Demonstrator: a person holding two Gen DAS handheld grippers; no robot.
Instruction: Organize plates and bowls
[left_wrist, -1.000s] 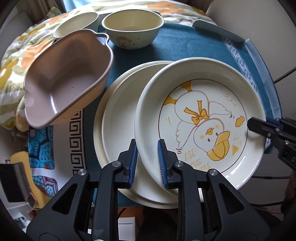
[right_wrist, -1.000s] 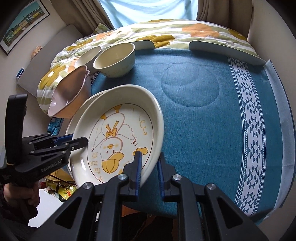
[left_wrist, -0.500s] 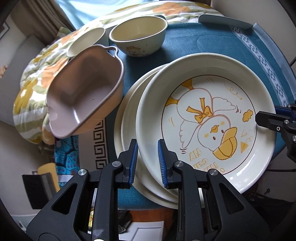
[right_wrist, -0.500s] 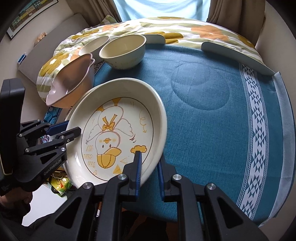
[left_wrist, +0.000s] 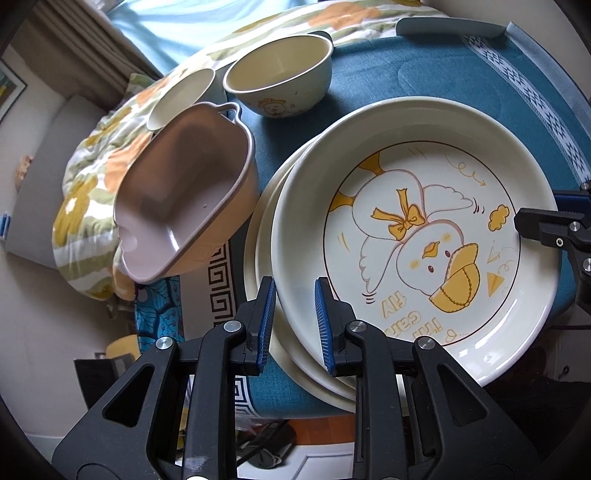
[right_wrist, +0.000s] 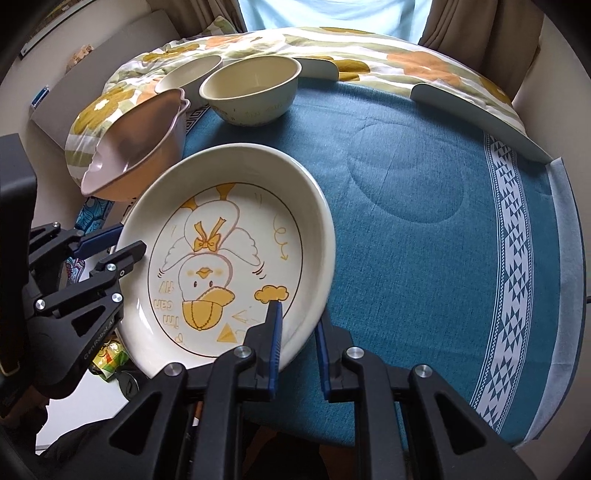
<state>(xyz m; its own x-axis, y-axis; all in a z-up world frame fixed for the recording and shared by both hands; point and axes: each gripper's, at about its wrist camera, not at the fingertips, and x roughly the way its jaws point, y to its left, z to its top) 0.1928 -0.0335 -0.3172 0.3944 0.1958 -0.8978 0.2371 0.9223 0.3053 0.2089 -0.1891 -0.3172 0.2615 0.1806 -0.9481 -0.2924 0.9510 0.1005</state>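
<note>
- Left gripper (left_wrist: 294, 317) and right gripper (right_wrist: 298, 330) — jaws of each clamped on opposite rims of the duck plate (left_wrist: 413, 236).
- It sits atop stacked plates (left_wrist: 264, 236) on the bench (right_wrist: 424, 206).
- Beyond: pink dish (left_wrist: 184, 199), bowl (left_wrist: 279, 75).

Soft window daylight from behind, sharp focus, heavy fisheye bending at edges

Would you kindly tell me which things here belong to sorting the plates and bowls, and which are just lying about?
Job:
- duck plate, a claw on each side of its rim
- plain plates beneath
- cream bowl
- smaller bowl
- pink handled dish

Lying about:
- floral quilt
- blue tablecloth
- curtains
</note>
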